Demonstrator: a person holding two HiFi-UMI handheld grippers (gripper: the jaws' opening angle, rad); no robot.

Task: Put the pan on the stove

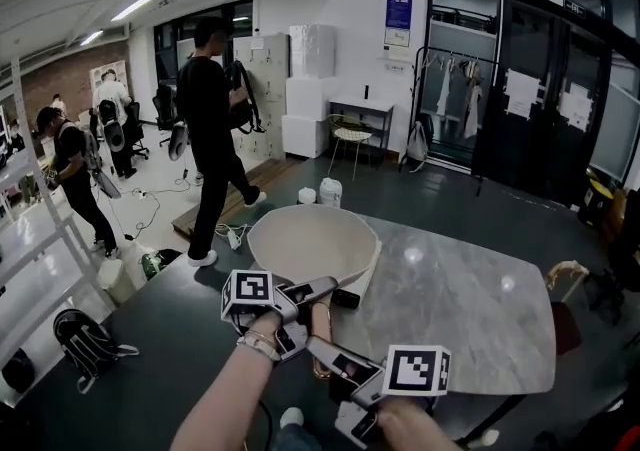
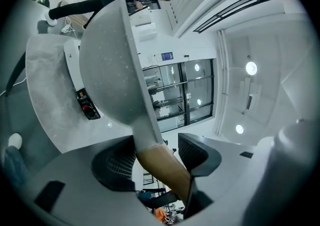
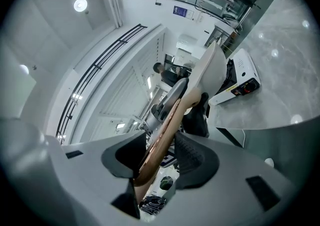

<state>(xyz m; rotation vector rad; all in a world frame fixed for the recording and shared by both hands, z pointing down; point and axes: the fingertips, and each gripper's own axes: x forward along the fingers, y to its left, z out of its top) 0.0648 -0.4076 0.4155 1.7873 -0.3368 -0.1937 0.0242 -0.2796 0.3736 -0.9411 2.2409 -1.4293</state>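
Since left tongs (image 2: 150, 157) and right tongs (image 3: 157, 157) are both clamped on the handle (image 2: 162, 167) alone, the pan (image 1: 310, 244) (aloft and tilted over the tabletop (image 1: 460, 309), near the stove (image 3: 240, 82)) could swing or slip out if either grip slackens.

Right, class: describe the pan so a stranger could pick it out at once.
Find the grey marble table. At its near left edge, the left tool and right tool clamp one wooden handle. The pan is the round cream bowl on its end, unlike the boxy white stove beside it.
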